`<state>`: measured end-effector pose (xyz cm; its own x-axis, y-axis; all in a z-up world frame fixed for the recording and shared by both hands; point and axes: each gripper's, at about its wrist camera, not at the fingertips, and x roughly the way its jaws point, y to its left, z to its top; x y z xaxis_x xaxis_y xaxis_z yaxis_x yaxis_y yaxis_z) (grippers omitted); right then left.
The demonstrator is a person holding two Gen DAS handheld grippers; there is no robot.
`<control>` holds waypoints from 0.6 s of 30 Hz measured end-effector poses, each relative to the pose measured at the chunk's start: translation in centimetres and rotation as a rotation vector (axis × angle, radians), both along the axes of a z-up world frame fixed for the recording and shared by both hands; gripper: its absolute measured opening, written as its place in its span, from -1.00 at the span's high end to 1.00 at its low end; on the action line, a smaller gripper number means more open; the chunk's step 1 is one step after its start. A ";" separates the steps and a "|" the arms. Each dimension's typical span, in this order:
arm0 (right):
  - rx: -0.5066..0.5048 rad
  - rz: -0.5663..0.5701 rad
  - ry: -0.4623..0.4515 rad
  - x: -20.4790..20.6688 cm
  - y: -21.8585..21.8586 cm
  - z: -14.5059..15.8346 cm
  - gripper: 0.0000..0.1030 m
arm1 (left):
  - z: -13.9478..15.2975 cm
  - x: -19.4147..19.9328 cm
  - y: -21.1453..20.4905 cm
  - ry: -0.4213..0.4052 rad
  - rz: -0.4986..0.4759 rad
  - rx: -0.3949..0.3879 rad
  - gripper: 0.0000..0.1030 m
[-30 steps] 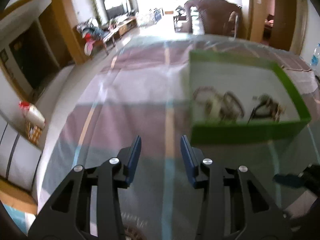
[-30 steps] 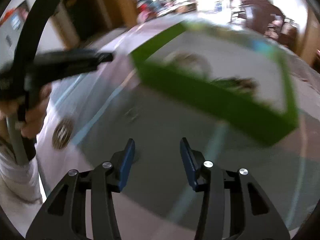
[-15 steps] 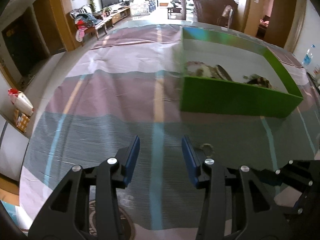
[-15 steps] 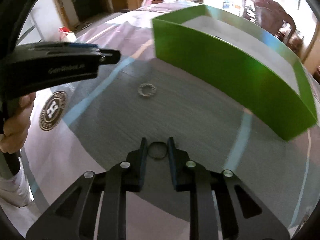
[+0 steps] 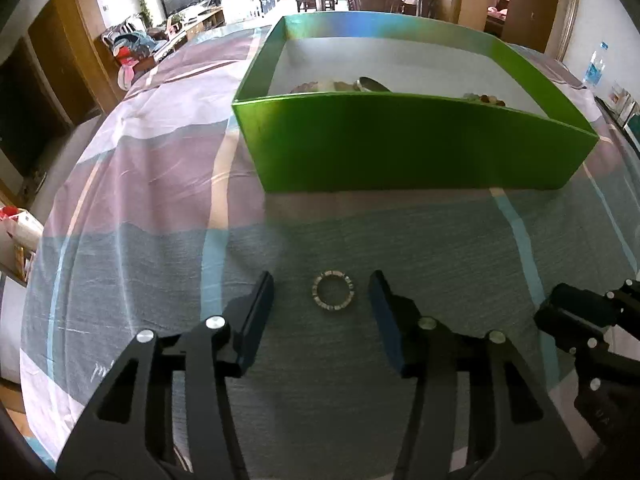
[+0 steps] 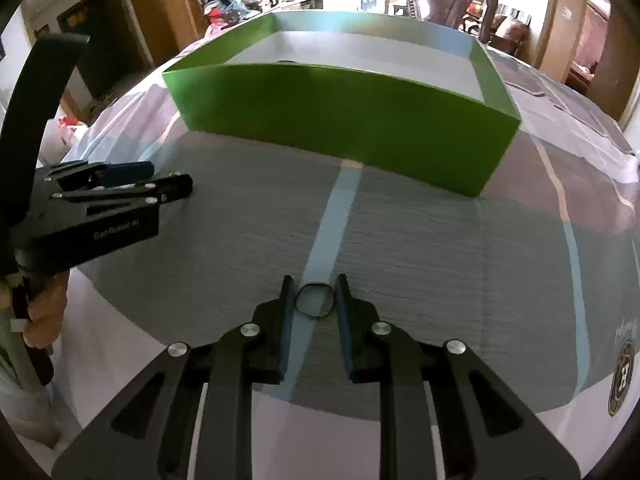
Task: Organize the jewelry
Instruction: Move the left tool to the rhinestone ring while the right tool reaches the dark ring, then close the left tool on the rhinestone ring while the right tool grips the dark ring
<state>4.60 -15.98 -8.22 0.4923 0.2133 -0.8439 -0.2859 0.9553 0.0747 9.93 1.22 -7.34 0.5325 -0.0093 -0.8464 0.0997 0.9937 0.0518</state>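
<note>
- Left gripper point(image 5: 322, 312): jaws apart and just widened, now straddling a studded ring point(image 5: 333, 296) flat on the table point(image 5: 160, 208); nothing pinched yet, so this pickup is only lined up.
- Studded ring: free cloth on all sides, near the box front.
- Green box point(image 5: 400, 140): open top, earlier jewelry inside (pieces mostly hidden behind the front wall, possibly bangles).
- Right gripper point(image 6: 315, 300): jaws just drawn in and clamped on a dark ring point(image 6: 315, 300), low over the cloth; next comes a lift over the box wall.
- Clearance: grippers well apart, open table between.
</note>
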 end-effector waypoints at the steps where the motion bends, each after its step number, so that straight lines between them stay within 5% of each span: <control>1: 0.004 -0.002 0.000 -0.2 -0.2 0.0 0.60 | 0.0 -0.1 -0.1 -0.001 -0.002 -0.007 0.07; 3: 0.007 -0.006 0.000 -0.1 -0.2 -0.1 0.60 | 0.0 -0.1 -0.3 0.002 -0.017 -0.033 0.44; 5: 0.010 -0.010 0.001 0.1 -0.2 -0.2 0.60 | 0.1 -0.3 -0.6 -0.002 -0.026 -0.024 0.59; 9: 0.017 -0.028 0.003 0.0 -0.9 0.0 0.60 | 0.1 -0.4 -0.9 -0.002 -0.032 -0.013 0.60; 18: 0.023 -0.075 0.002 -0.3 -1.9 0.0 0.59 | 0.4 -3.1 -1.2 0.028 -0.122 -0.135 0.59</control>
